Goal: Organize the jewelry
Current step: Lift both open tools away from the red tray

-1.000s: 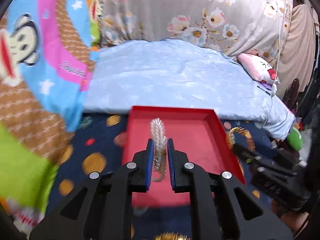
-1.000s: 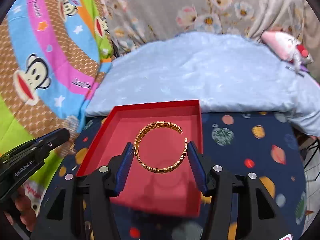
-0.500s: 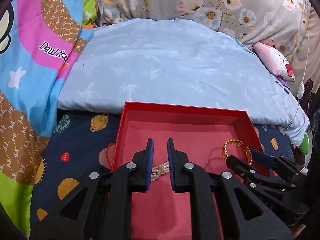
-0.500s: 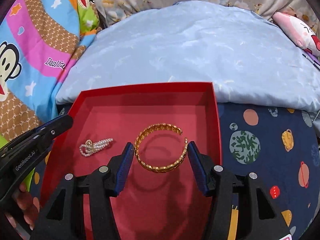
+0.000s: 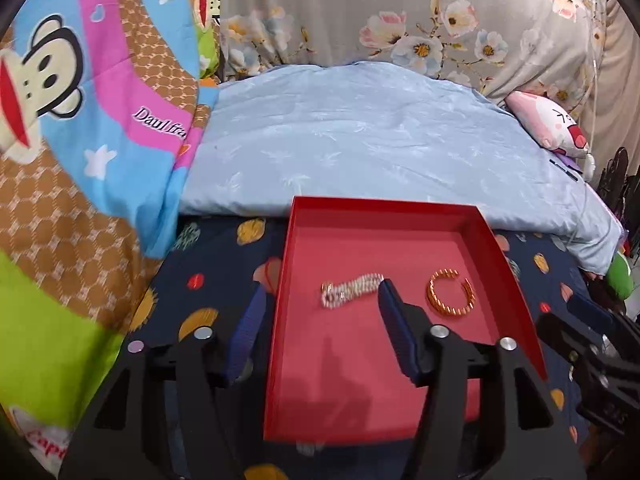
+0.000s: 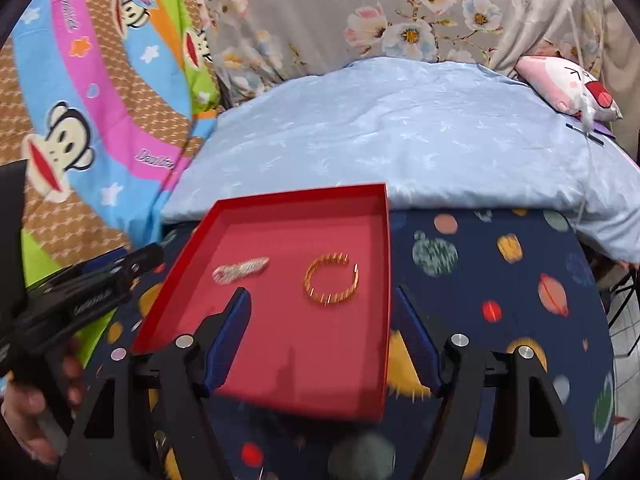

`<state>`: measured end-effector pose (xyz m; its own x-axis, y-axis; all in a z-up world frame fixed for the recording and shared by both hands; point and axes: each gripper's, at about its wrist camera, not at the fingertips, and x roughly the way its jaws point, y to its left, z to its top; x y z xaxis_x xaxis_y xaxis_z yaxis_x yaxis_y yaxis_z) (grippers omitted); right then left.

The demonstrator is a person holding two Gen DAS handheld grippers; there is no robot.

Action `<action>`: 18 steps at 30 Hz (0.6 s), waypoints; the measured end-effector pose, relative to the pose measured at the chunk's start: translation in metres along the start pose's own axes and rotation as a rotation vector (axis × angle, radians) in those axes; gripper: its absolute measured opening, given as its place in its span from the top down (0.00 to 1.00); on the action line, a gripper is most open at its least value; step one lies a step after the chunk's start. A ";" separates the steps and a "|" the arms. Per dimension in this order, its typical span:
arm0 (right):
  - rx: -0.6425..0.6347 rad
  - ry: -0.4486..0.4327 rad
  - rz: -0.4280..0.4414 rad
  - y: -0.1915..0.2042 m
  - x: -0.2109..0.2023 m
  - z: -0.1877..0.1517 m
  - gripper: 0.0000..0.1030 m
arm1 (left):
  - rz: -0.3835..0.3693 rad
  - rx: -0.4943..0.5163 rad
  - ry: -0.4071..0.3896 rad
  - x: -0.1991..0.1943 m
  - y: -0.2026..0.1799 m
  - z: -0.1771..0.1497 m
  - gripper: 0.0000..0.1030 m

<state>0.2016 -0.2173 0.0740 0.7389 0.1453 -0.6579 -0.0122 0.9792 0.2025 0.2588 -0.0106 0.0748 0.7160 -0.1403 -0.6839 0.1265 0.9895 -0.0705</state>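
pearl piece (image 5: 351, 289) and gold bangle (image 5: 451, 292) now released into red tray (image 5: 404, 400) — both grippers, left gripper (image 5: 320, 320) and right gripper (image 6: 322, 332), opening, empty.

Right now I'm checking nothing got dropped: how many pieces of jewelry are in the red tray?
2: a pearl piece lying left of centre in the red tray, and a gold bangle to its right. None visible elsewhere.

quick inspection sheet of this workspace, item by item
surface: dark planet-print sheet on a bed.
job's things: red tray holds a pearl piece and, apart to its right, a gold open bangle.
clutter: nothing seen.
grippers: left gripper and right gripper both opening, nothing between the jaws.
cables: thin white cord hanging at right.
surroundings: blue quilt, monkey-print blanket, floral curtain, pink plush.
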 end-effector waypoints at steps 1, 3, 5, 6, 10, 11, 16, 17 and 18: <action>0.006 0.000 0.015 0.000 -0.014 -0.013 0.29 | 0.003 -0.005 -0.003 -0.010 0.000 -0.008 0.43; 0.030 0.010 0.036 0.000 -0.034 -0.035 0.29 | 0.004 -0.015 -0.008 -0.028 0.002 -0.025 0.40; 0.047 0.021 0.057 -0.001 -0.056 -0.061 0.29 | 0.007 -0.018 0.002 -0.042 0.002 -0.045 0.40; 0.042 0.023 0.052 0.000 -0.063 -0.070 0.29 | 0.009 -0.018 0.008 -0.050 0.003 -0.056 0.40; 0.003 0.052 0.024 0.005 -0.091 -0.112 0.29 | -0.001 -0.020 0.048 -0.074 0.005 -0.099 0.40; -0.002 0.069 0.017 0.006 -0.095 -0.124 0.29 | 0.000 -0.018 0.060 -0.079 0.005 -0.111 0.40; 0.004 0.128 0.021 0.008 -0.109 -0.165 0.29 | 0.011 -0.013 0.102 -0.097 0.007 -0.155 0.40; 0.002 0.142 0.022 0.008 -0.112 -0.174 0.29 | 0.005 -0.024 0.119 -0.100 0.008 -0.166 0.40; -0.002 0.150 0.022 0.010 -0.113 -0.179 0.29 | -0.005 -0.033 0.132 -0.102 0.010 -0.174 0.40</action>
<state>-0.0027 -0.1986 0.0208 0.6291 0.1865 -0.7546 -0.0289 0.9757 0.2171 0.0677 0.0197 0.0178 0.6187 -0.1416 -0.7728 0.1055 0.9897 -0.0969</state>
